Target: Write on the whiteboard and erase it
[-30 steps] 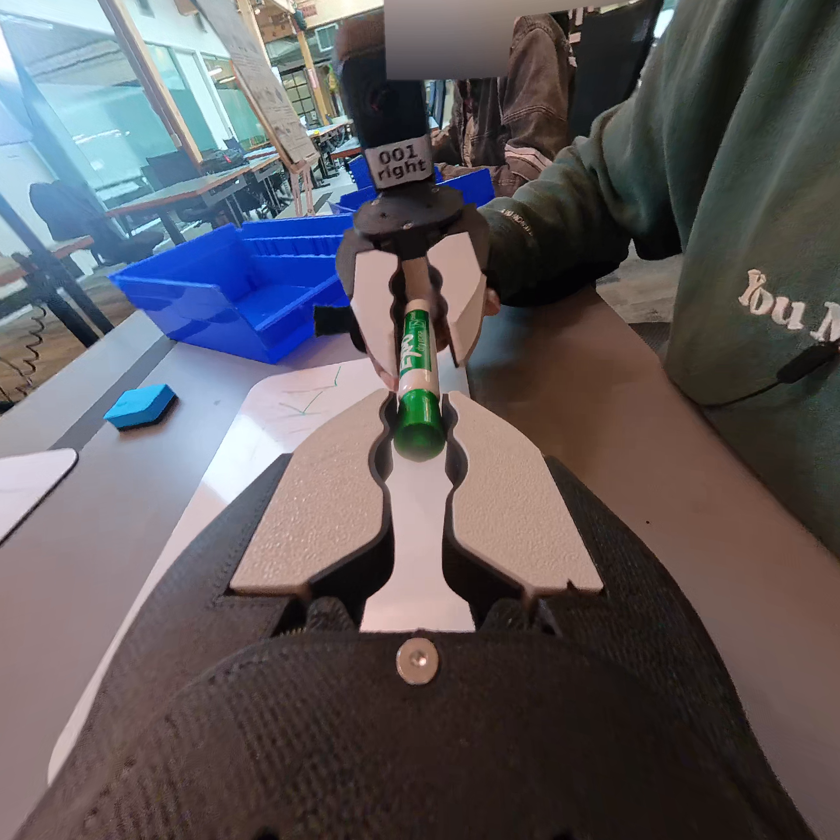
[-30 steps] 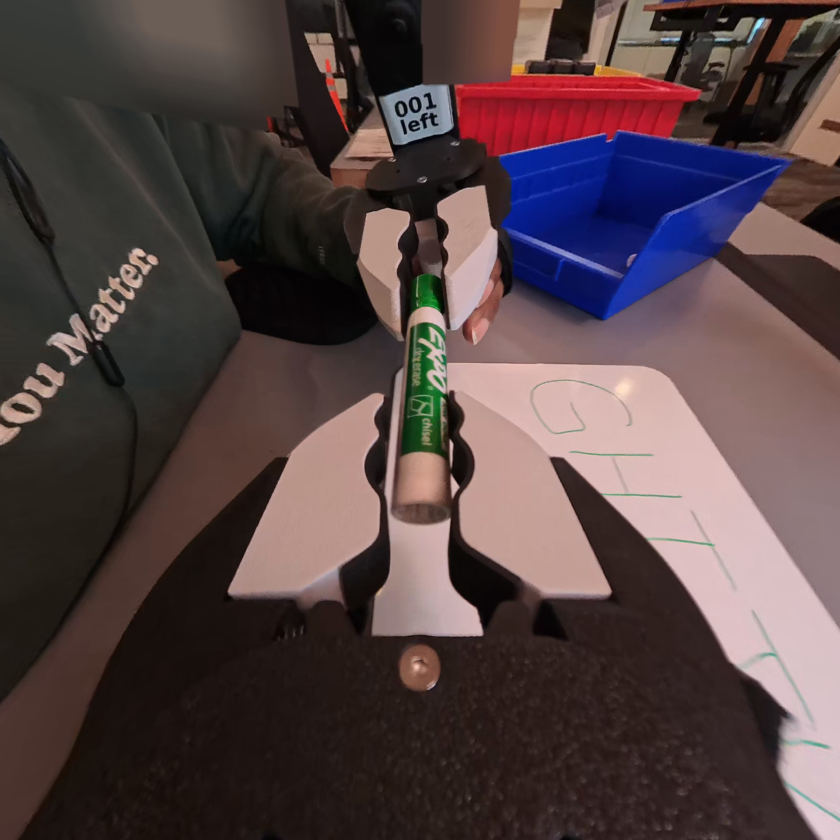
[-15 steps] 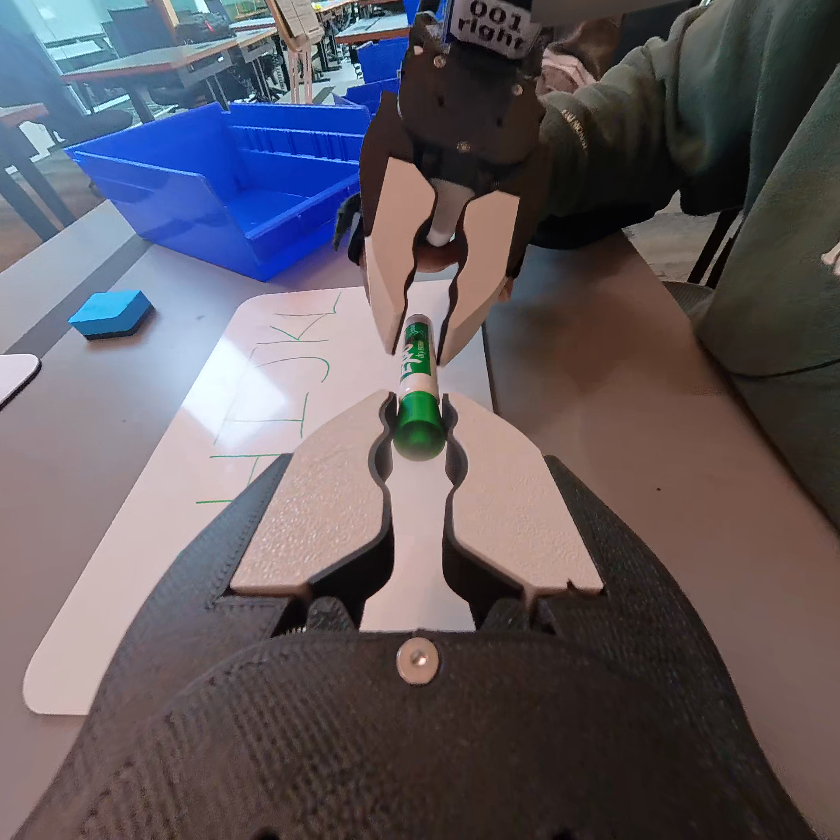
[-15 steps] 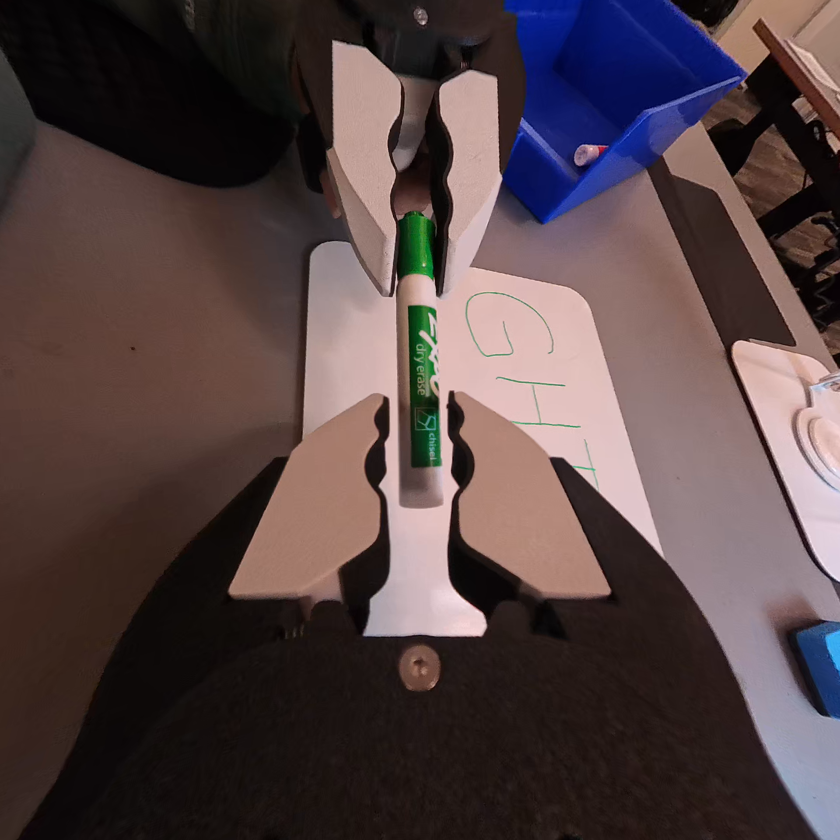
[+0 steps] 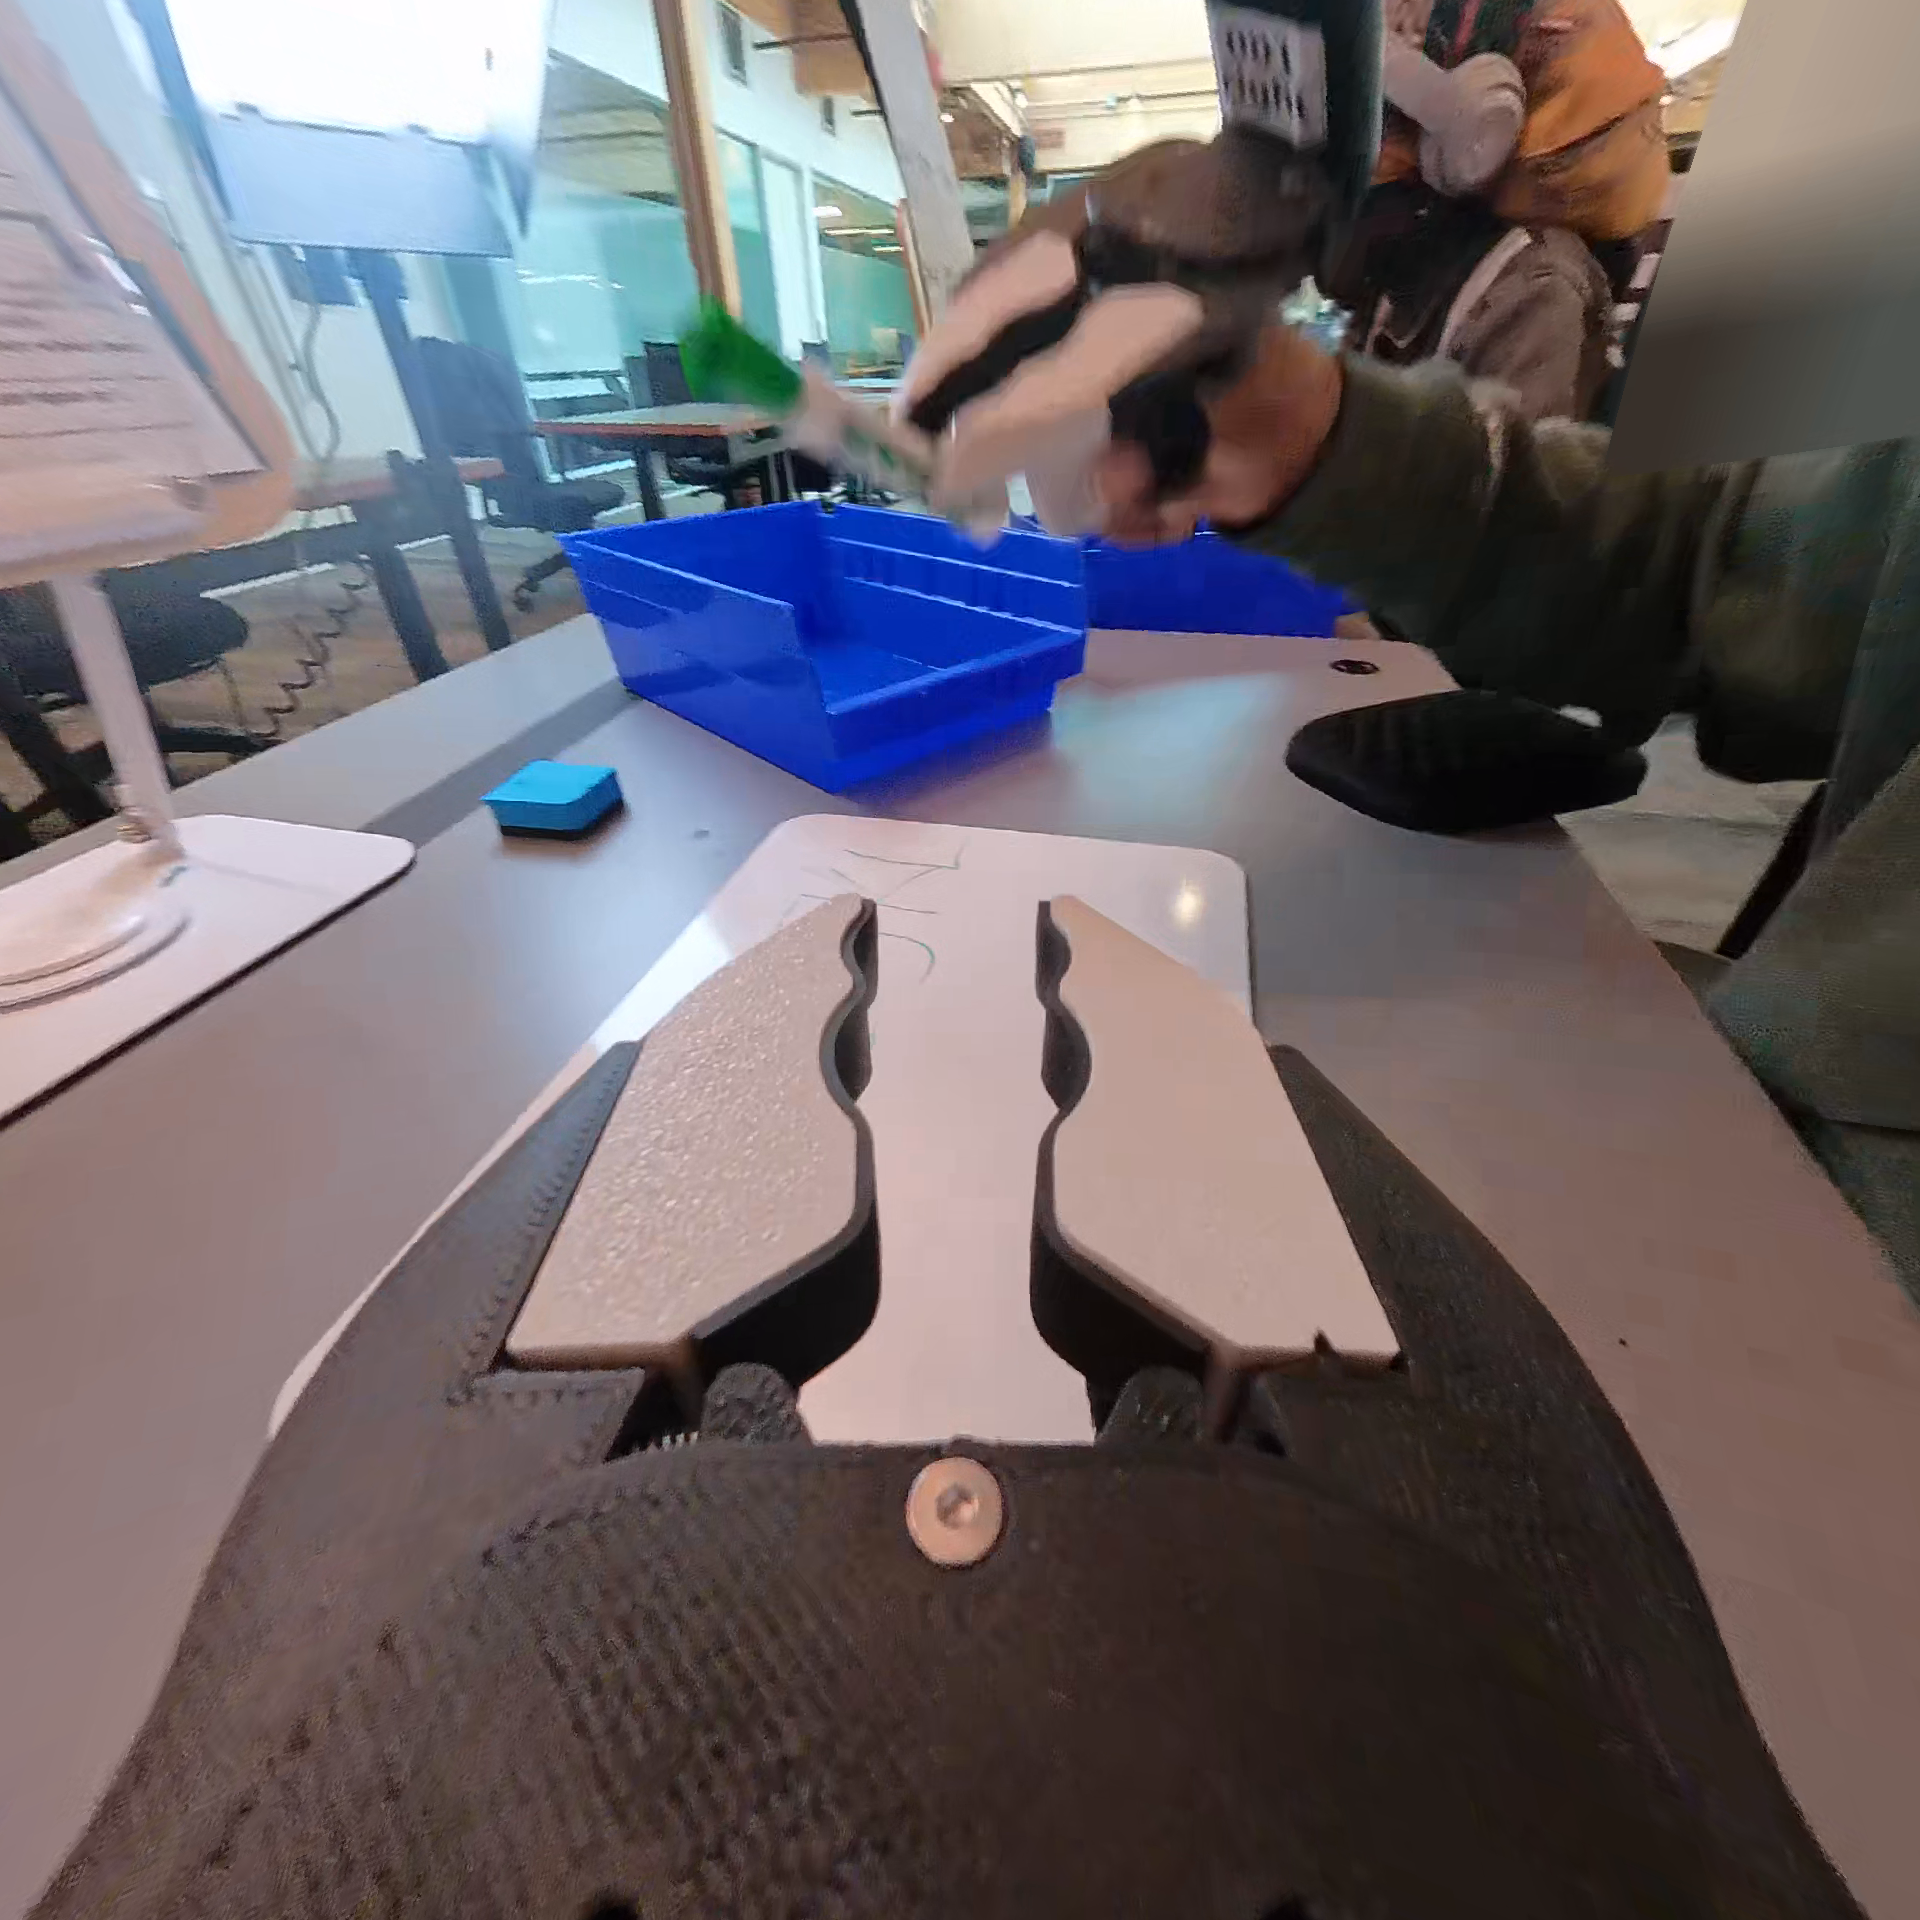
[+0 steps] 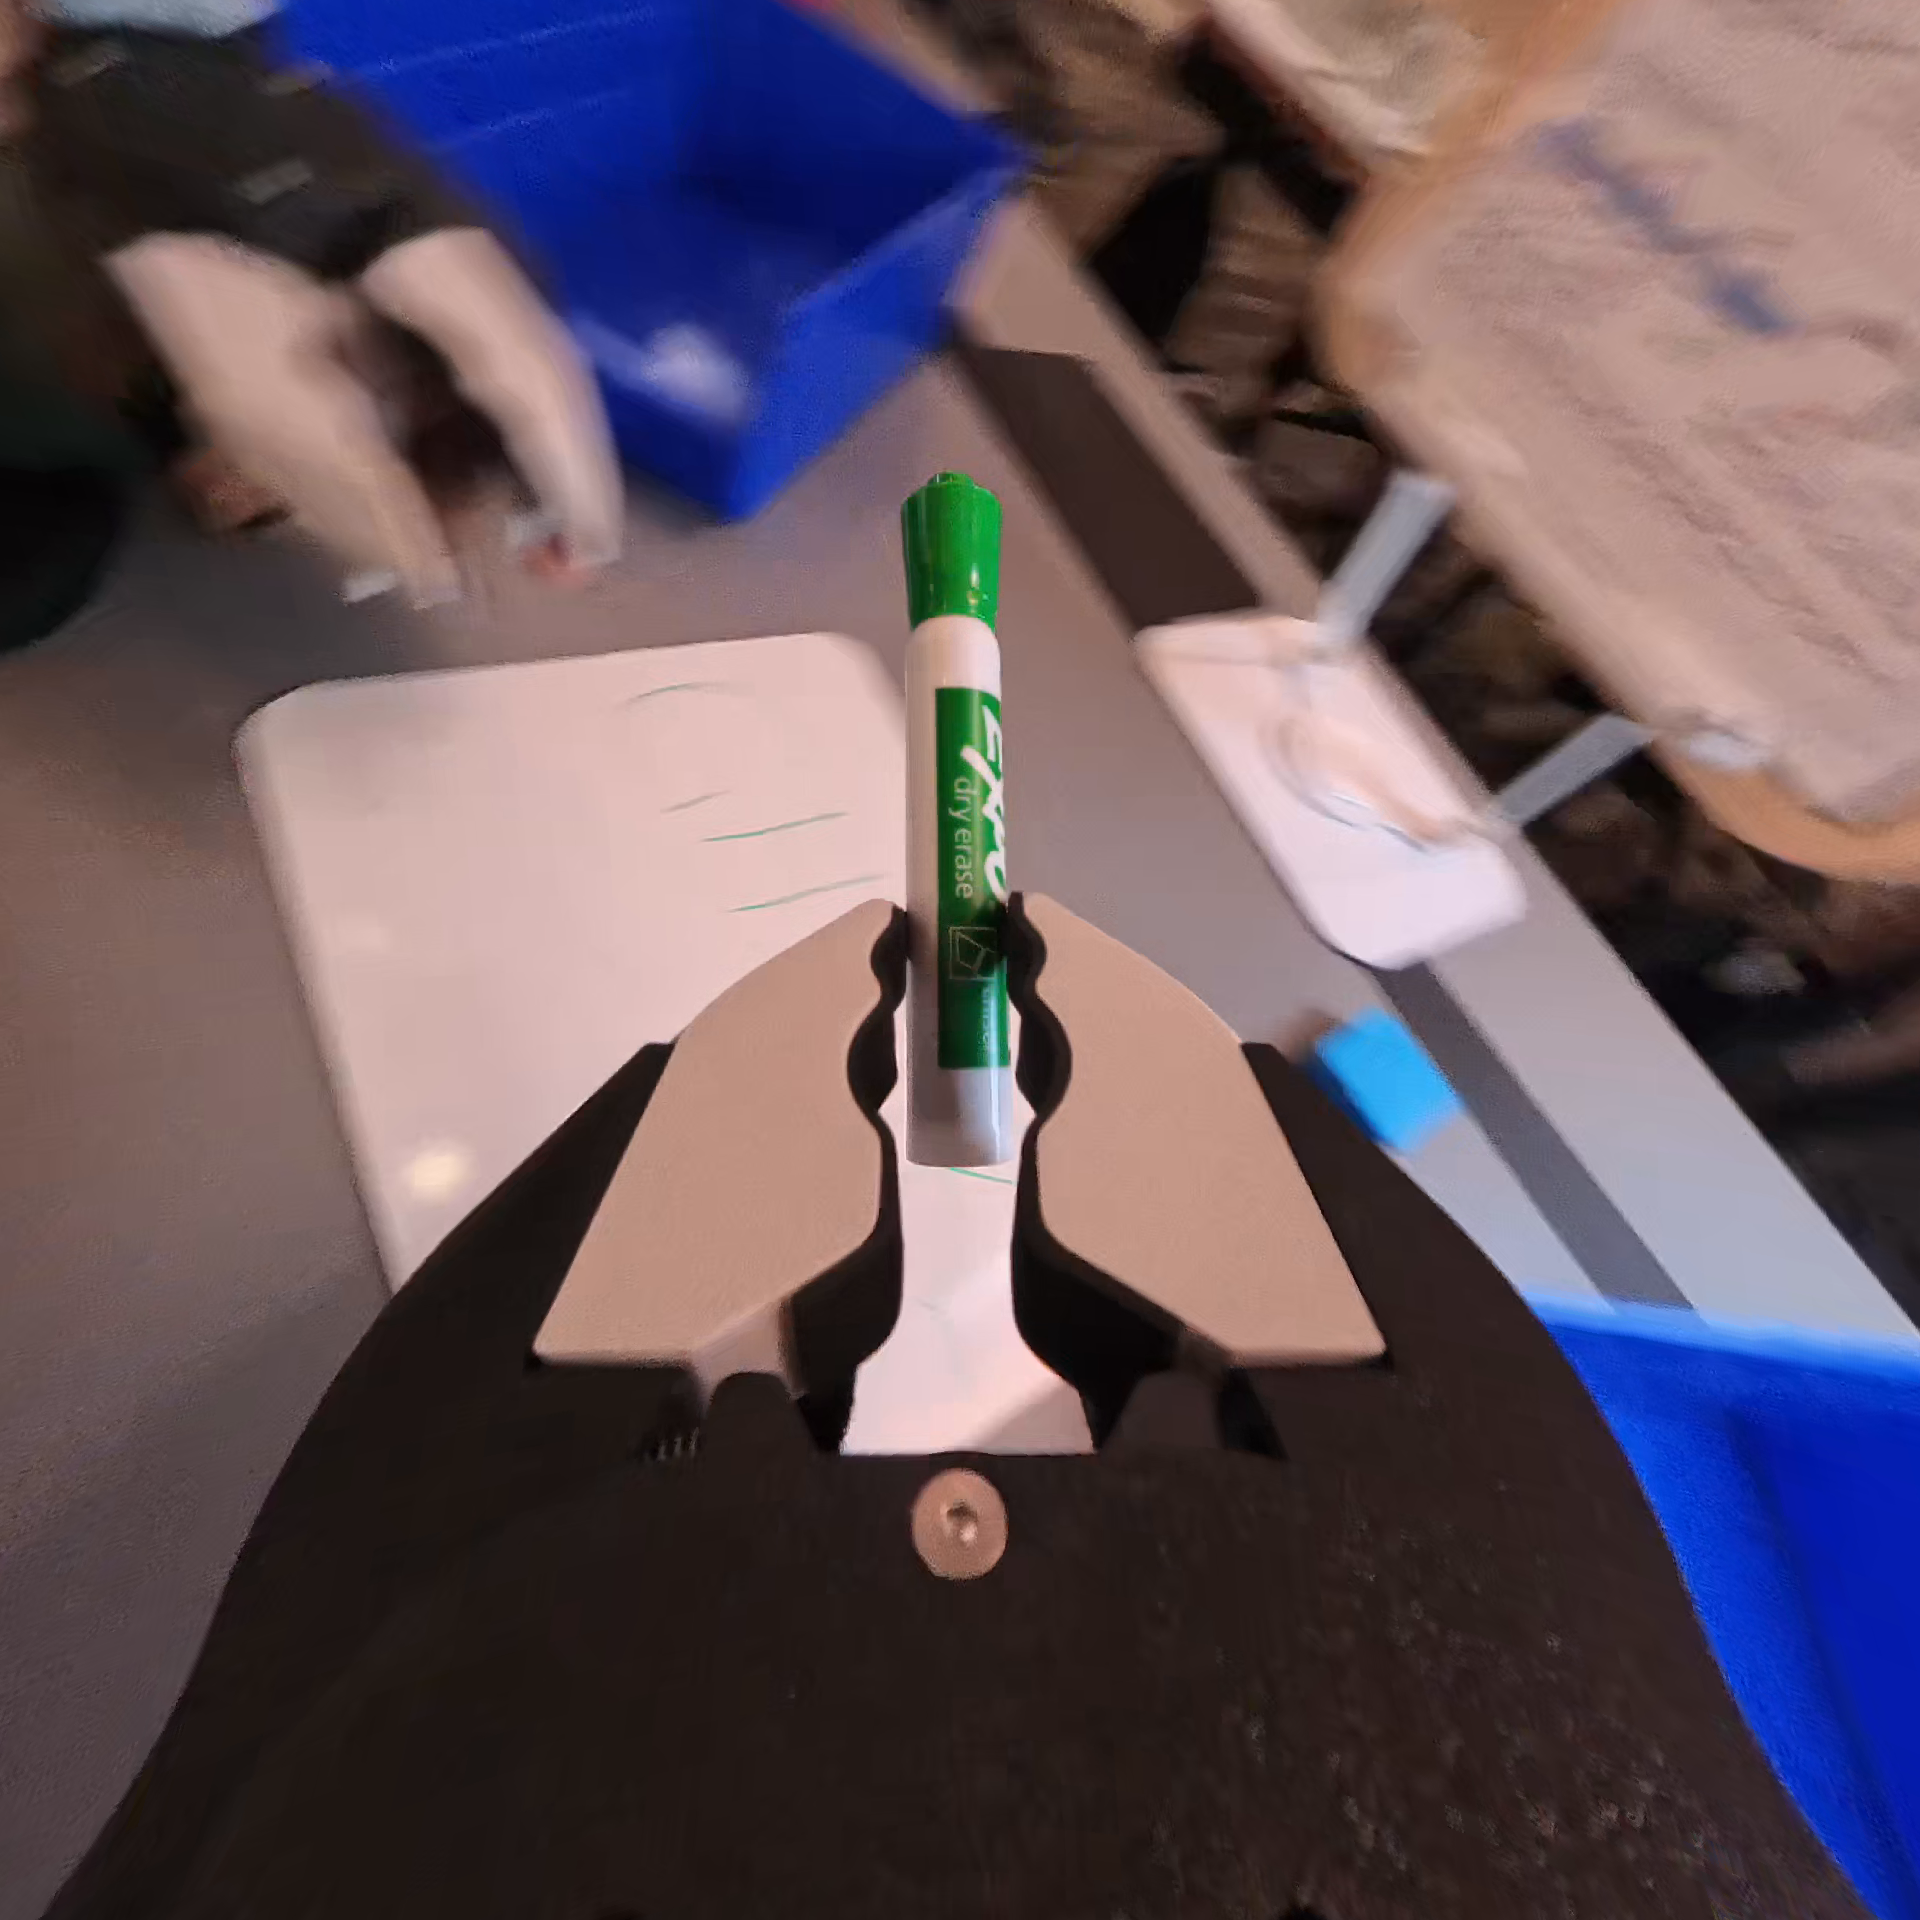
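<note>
On the far left of the table (image 5: 1455, 1018) stands a white stand (image 5: 197, 894), and just past it the small blue eraser (image 5: 553, 798) lies flat, untouched, well apart from both tools. If the erasing step falls to the left gripper (image 5: 951, 925), it will have to travel sideways past the stand, and a hurried swing could clip its base. That gripper hangs low over the whiteboard (image 5: 1174, 894) with its jaws parted and nothing between them. The board lies flat with green strokes on it, so the writing looks done. Behind it sits a blue bin (image 5: 831, 665). To the right and higher, the right gripper (image 6: 954, 914) is clamped on the lower barrel of the green marker (image 6: 954, 831), capped end pointing away. Both views are smeared, which suggests fast motion; with only the tail end pinched, most of the marker sticks out, and a quick turn could let it pivot or slip and drop onto the board. If it is meant for the bin, an early release would send it onto the table instead.
</note>
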A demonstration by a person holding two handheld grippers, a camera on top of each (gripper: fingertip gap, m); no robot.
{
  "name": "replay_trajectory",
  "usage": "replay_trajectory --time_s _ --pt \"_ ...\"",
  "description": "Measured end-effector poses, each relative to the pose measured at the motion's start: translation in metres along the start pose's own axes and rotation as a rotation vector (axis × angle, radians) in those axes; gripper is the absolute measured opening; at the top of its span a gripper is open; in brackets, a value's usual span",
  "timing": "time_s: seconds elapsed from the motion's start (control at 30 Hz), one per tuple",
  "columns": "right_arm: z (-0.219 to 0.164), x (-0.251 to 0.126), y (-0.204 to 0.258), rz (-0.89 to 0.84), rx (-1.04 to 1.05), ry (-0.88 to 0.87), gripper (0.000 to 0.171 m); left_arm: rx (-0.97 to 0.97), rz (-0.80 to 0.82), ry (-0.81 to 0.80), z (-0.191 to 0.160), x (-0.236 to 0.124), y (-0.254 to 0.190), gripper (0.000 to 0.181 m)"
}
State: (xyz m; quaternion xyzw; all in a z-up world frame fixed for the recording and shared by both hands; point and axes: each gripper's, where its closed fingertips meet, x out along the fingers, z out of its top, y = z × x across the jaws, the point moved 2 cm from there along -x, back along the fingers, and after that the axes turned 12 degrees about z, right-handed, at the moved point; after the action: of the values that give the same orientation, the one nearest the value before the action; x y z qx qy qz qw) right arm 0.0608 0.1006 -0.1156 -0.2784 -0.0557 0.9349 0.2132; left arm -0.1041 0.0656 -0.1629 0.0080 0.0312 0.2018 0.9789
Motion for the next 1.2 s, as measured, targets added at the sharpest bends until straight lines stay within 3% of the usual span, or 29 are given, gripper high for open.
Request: replay_trajectory --time_s 0.1,0.17,0.27,0.4,0.57,0.77,0.87,1.03,1.13,1.2 --pt "-0.011 -0.064 -0.095 -0.285 0.261 0.029 0.018 0.025 0.048 0.005 -0.007 0.0 0.008 0.021" --pt "-0.043 -0.097 -0.152 -0.443 0.432 0.094 0.018 0.032 0.049 0.021 -0.011 0.001 0.008 0.017" --pt "-0.116 -0.114 -0.204 -0.559 0.725 0.191 0.018 0.045 0.041 0.036 -0.015 0.002 0.005 0.014" --pt "-0.197 -0.097 -0.22 -0.6 1.04 0.276 0.018 0.088 0.053 0.036 -0.014 0.001 0.002 0.009" --pt "-0.237 -0.068 -0.216 -0.618 1.265 0.273 0.018 0.094 0.051 0.044 -0.016 0.0 0.002 0.007" --pt "-0.24 -0.053 -0.21 -0.581 1.264 0.286 0.019 0.106 0.054 0.053 -0.018 0.001 0.003 0.006" --pt "-0.227 -0.062 -0.218 -0.595 1.177 0.26 0.038 0.102 0.063 0.053 -0.018 0.0 0.006 0.007" --pt "-0.118 -0.079 -0.232 -0.604 0.677 0.09 0.052 0.093 0.09 0.05 -0.018 -0.001 0.014 0.008" --pt "-0.052 -0.062 -0.202 -0.441 0.456 0.051 0.055 0.085 0.103 0.055 -0.02 -0.001 0.018 0.008" --pt "-0.031 -0.039 -0.18 -0.305 0.342 0.139 0.052 0.078 0.106 0.059 -0.021 -0.001 0.02 0.008"
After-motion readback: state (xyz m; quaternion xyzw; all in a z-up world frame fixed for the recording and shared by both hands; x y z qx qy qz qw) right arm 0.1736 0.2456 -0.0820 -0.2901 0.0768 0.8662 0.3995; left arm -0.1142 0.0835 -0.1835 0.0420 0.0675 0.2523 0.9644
